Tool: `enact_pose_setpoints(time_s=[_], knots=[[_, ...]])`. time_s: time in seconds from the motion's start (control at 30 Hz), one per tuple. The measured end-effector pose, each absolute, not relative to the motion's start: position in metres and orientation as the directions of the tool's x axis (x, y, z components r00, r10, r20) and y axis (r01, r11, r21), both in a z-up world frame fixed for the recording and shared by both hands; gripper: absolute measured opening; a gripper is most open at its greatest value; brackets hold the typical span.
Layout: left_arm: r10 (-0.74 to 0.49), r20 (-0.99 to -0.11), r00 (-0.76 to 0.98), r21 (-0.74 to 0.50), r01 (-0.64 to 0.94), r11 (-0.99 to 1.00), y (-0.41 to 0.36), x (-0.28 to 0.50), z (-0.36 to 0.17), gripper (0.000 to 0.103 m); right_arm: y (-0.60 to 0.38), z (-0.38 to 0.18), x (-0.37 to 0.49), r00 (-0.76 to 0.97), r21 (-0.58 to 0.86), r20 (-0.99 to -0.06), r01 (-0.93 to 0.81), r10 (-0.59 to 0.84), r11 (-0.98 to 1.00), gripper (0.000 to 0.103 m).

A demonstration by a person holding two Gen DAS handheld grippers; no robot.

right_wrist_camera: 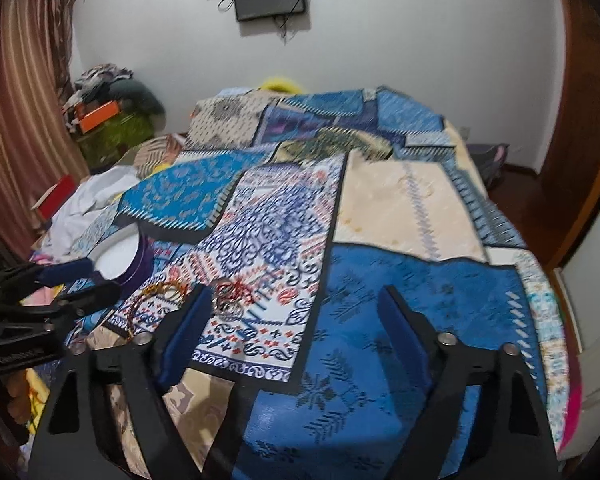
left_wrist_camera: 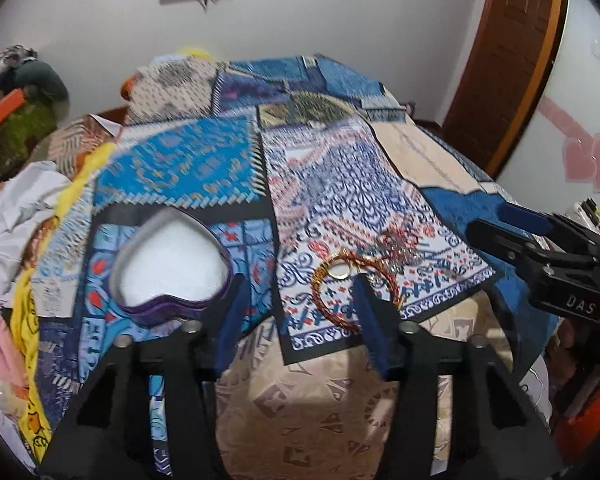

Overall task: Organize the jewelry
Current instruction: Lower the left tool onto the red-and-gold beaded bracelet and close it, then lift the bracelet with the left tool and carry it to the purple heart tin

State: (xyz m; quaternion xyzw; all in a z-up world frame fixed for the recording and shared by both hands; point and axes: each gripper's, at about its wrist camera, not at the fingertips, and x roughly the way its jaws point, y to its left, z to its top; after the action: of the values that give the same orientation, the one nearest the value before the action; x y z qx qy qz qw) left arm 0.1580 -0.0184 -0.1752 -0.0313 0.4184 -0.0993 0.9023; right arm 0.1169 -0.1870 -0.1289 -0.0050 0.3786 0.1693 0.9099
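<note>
Stage: just starting, nothing boxed | left claw (left_wrist_camera: 300,300) and right claw (right_wrist_camera: 292,312) both hanging apart, gripping nothing | bangles (left_wrist_camera: 352,288) and red-silver jewelry (left_wrist_camera: 400,246) lying on the bed, right of the empty heart-shaped box (left_wrist_camera: 172,264) | all sorting remaining

Right gripper (right_wrist_camera: 296,312) low centre, jaws apart over patchwork bedspread (right_wrist_camera: 380,288), bangles (right_wrist_camera: 156,300) centre left, heart-shaped box (right_wrist_camera: 120,256) left, left gripper (right_wrist_camera: 76,280) at left edge.

Left gripper (left_wrist_camera: 300,300) and right gripper (right_wrist_camera: 296,316): black plastic frames, blue padded fingers (left_wrist_camera: 370,312), silver screws (right_wrist_camera: 446,338); white "DAS" lettering on right gripper's side.
</note>
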Motion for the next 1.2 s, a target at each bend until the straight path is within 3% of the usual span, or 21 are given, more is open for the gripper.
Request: enact_pose_setpoints(time_s=[0.23, 0.53, 0.7, 0.83, 0.97, 1.2], knots=[[-0.248, -0.76, 0.6, -0.181, 0.171, 0.969, -0.02, 0.165, -0.186, 0.022, -0.172, -0.139, 0.125, 0.591, 0.145, -0.72, -0.383, 0.363, 0.912, 0.049], [-0.278, -0.765, 0.581, -0.21, 0.183, 0.961, -0.018, 0.174, -0.197, 0.019, -0.152, -0.153, 0.136, 0.514, 0.167, -0.757, -0.443, 0.403, 0.881, 0.036], [-0.292, -0.762, 0.578, -0.233, 0.177, 0.956, -0.016, 0.177, -0.201, 0.018, -0.15, -0.158, 0.138, 0.503, 0.173, -0.764, -0.445, 0.405, 0.879, 0.035], [-0.299, -0.76, 0.577, -0.239, 0.18, 0.954, -0.017, 0.179, -0.203, 0.013, -0.146, -0.161, 0.138, 0.498, 0.155, -0.772, -0.453, 0.394, 0.878, 0.022], [-0.307, -0.756, 0.578, -0.243, 0.188, 0.952, -0.018, 0.179, -0.203, 0.006, -0.145, -0.161, 0.137, 0.505, 0.137, -0.772, -0.459, 0.385, 0.878, 0.021], [-0.306, -0.745, 0.593, -0.238, 0.192, 0.952, -0.019, 0.173, -0.195, 0.005, -0.149, -0.155, 0.135, 0.515, 0.158, -0.759, -0.448, 0.399, 0.88, 0.017]])
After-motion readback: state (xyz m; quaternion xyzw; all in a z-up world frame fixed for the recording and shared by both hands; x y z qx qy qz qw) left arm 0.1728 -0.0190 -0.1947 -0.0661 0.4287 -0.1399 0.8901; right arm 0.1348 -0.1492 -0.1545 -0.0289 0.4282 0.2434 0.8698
